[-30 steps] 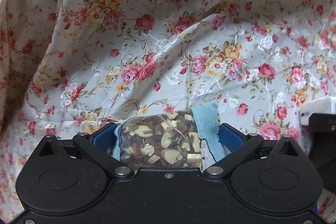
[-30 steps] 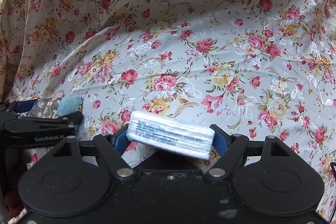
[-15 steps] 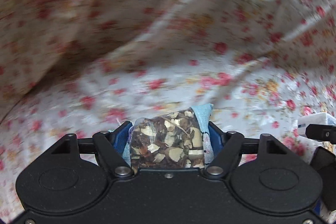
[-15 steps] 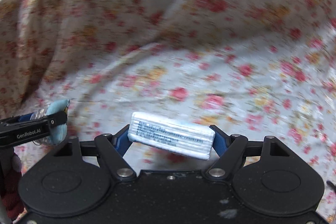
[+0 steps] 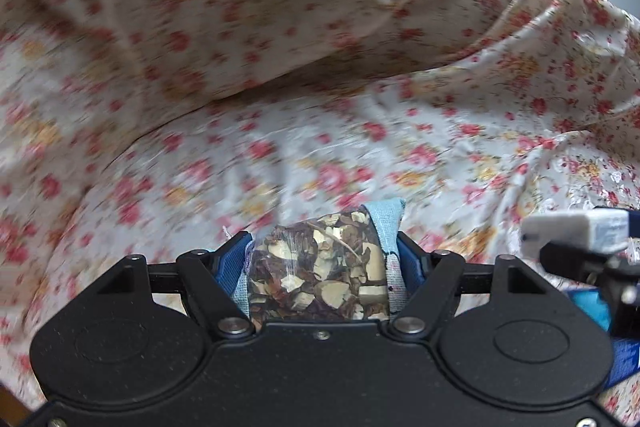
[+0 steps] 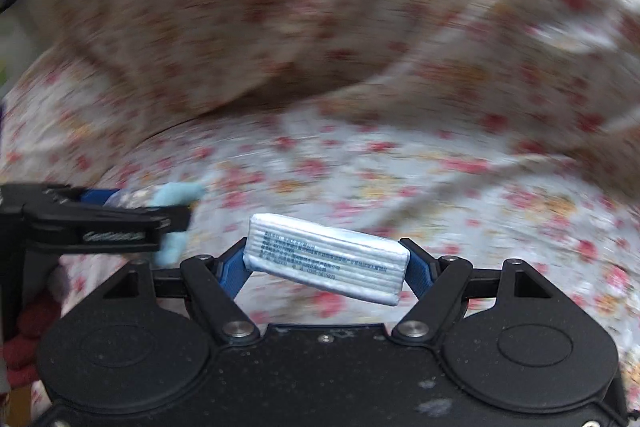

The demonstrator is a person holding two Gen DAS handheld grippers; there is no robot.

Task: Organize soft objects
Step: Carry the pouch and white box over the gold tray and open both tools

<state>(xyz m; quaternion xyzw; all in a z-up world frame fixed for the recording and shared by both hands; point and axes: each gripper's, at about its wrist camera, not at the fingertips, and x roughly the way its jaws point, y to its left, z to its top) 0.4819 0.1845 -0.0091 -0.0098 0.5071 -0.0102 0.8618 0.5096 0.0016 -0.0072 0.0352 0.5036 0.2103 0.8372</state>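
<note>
Both hand-held grippers lifted since before, left (image 5: 320, 259) clamping sachet (image 5: 318, 267), right (image 6: 326, 261) clamping tissue pack (image 6: 326, 257), print unreadable.

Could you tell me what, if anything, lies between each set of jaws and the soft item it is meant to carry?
Nothing visible does. The left gripper is clamped directly on the herb pouch, and the right gripper directly on the white tissue pack.
</note>
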